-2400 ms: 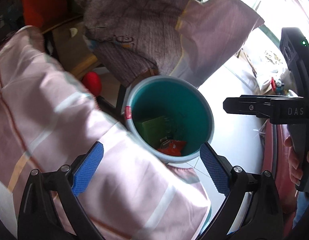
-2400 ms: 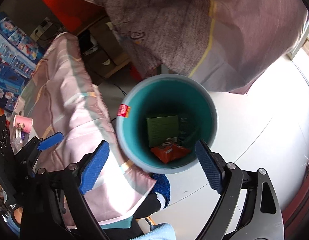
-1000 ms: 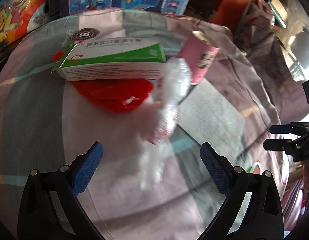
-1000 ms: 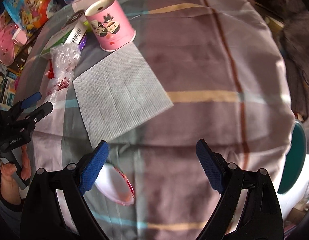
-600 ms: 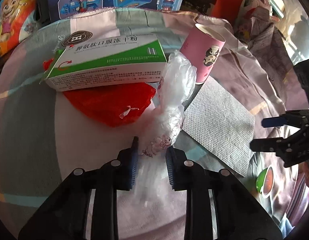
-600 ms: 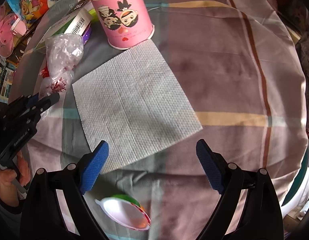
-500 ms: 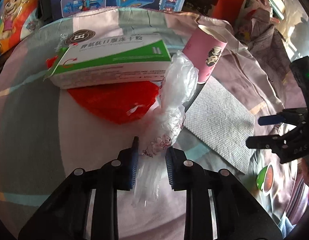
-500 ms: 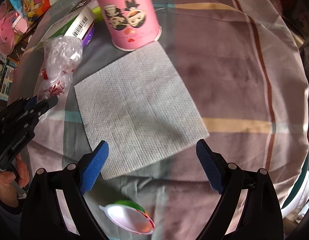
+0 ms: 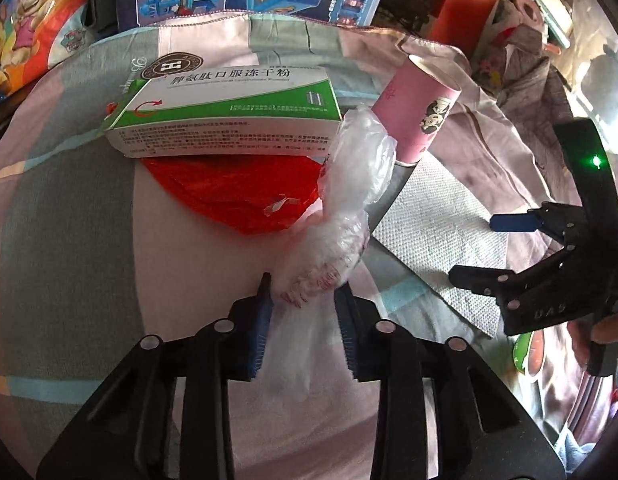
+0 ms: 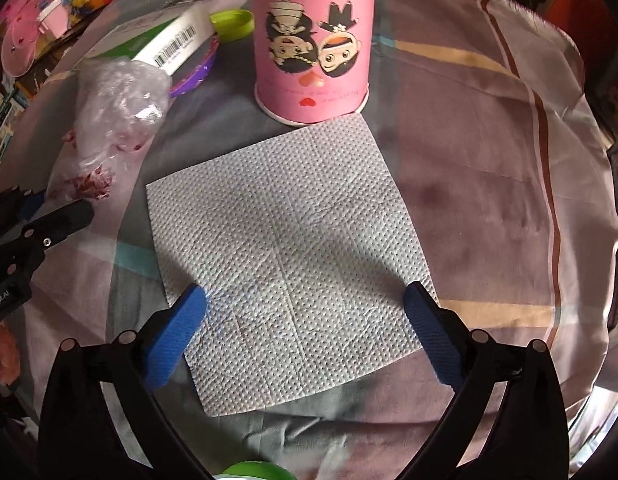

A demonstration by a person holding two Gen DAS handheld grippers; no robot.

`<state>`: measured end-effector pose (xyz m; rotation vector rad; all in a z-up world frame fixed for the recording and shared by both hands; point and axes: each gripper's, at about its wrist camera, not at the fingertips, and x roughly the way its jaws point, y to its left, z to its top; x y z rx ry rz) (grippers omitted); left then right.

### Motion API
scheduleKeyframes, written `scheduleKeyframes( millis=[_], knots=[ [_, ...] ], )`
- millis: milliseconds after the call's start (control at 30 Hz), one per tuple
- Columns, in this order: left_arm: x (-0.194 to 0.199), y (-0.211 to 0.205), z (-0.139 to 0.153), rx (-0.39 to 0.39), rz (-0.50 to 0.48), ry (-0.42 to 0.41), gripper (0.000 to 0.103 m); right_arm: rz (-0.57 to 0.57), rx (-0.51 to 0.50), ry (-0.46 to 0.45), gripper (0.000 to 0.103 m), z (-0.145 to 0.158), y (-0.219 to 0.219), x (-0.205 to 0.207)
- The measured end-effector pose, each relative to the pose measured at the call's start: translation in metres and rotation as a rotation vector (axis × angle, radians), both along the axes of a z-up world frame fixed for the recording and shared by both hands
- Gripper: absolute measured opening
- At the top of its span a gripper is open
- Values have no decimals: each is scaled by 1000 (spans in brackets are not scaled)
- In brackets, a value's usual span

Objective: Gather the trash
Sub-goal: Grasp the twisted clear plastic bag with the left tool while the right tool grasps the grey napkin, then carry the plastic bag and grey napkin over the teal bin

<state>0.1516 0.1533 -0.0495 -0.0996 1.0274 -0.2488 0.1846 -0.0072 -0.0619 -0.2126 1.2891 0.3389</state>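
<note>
Plastic bag (image 9: pixel 351 216) pinched by left gripper (image 9: pixel 305 300); right gripper (image 10: pixel 305 316) spread over paper towel (image 10: pixel 285 256); pink cup (image 10: pixel 313 40) upside down.

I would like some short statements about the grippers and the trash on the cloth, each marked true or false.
1. The left gripper is shut on the clear plastic bag. True.
2. The right gripper holds the paper towel. False: it is open above the towel, which lies flat on the cloth.
3. The pink cup stands mouth down at the towel's far edge. True.
4. The green-and-white box lies under the red wrapper. False: the box rests on top of it.
</note>
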Motion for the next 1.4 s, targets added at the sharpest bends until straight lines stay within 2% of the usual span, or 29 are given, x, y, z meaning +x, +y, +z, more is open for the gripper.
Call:
scheduleKeyframes(
  millis=[67, 133, 167, 233, 267, 333, 367, 400, 467, 767, 1133, 1400],
  knots=[
    [1, -1, 0, 3, 0, -3, 39, 17, 12, -4, 81, 3, 3, -4],
    [2, -4, 0, 13, 3, -6, 40, 60, 36, -7, 49, 9, 9, -11],
    [3, -5, 0, 15, 5, -6, 41, 75, 45, -2, 43, 14, 5, -16],
    [5, -7, 0, 20, 10, -8, 42, 91, 44, -7, 11, 17, 9, -19],
    [5, -8, 1, 23, 14, -9, 42, 87, 63, 0, 3, 19, 7, -20],
    [5, -8, 1, 21, 26, -9, 42, 60, 108, 29, 3, 23, -3, -21],
    [4, -9, 2, 20, 32, -10, 38, 48, 116, 20, 3, 26, -8, -23],
    [3, -10, 2, 26, 36, -11, 27, 39, 120, 12, 3, 29, -18, -22],
    [-1, -13, 5, 35, 44, -14, 26, 14, 127, -8, 3, 36, -31, -27],
    [-17, -49, 34, 15, -4, -58, 25, -96, 157, -97, 3, 72, -97, -36],
    [-24, -131, 56, 25, -133, -88, 25, -230, 160, -155, 3, 94, -194, -61],
    [-23, -213, 65, 28, -260, -84, 25, -348, 194, -202, 3, 108, -278, -86]
  ],
)
